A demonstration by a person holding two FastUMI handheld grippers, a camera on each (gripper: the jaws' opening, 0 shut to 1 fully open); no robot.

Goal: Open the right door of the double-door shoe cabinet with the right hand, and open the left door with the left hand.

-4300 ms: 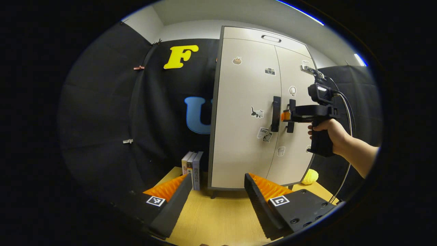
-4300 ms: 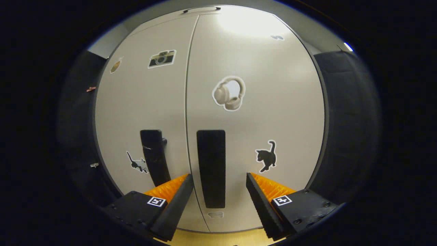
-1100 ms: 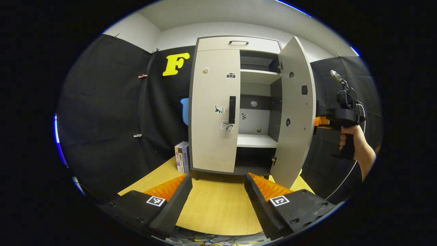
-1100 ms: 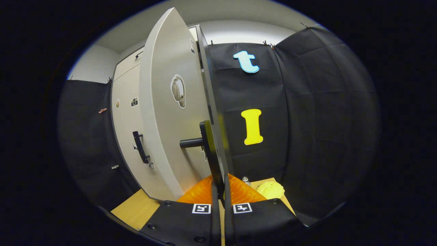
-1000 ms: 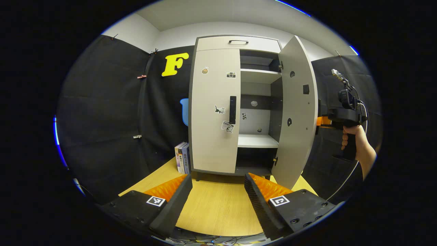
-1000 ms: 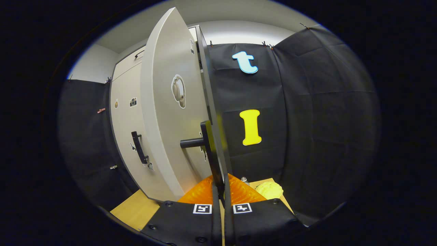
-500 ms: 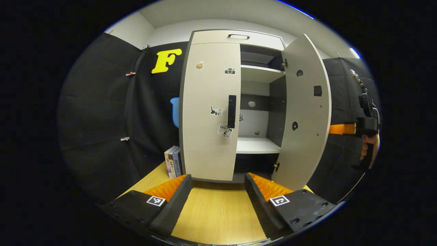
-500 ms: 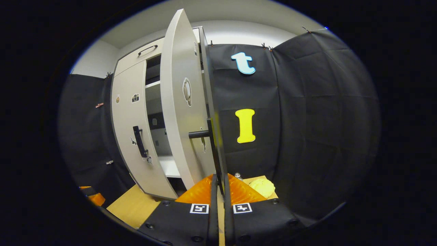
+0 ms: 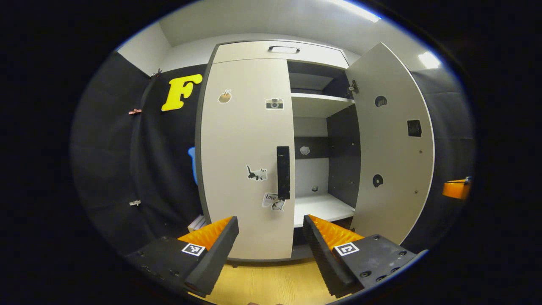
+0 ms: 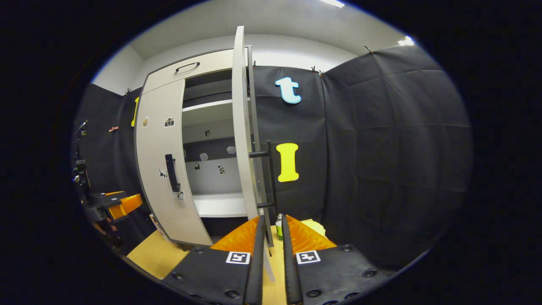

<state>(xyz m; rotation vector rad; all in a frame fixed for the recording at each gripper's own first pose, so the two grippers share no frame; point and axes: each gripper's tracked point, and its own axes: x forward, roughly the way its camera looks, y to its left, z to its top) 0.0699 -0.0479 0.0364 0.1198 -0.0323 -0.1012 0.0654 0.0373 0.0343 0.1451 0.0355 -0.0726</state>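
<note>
A light wooden table (image 9: 271, 281) carries the shoe cabinet (image 9: 250, 250), which stands on it straight ahead of the left gripper (image 9: 271, 250). Books (image 9: 197, 222) stand on it just left of the cabinet's foot. Ahead of the right gripper (image 10: 271, 254), a green bottle (image 10: 279, 226) and a yellow lump (image 10: 315, 226) rest on the tabletop.

The left gripper (image 9: 271, 237) points forward with its fingers spread wide, holding nothing. The right gripper (image 10: 271, 237) has its fingers nearly together, a narrow gap between them.
</note>
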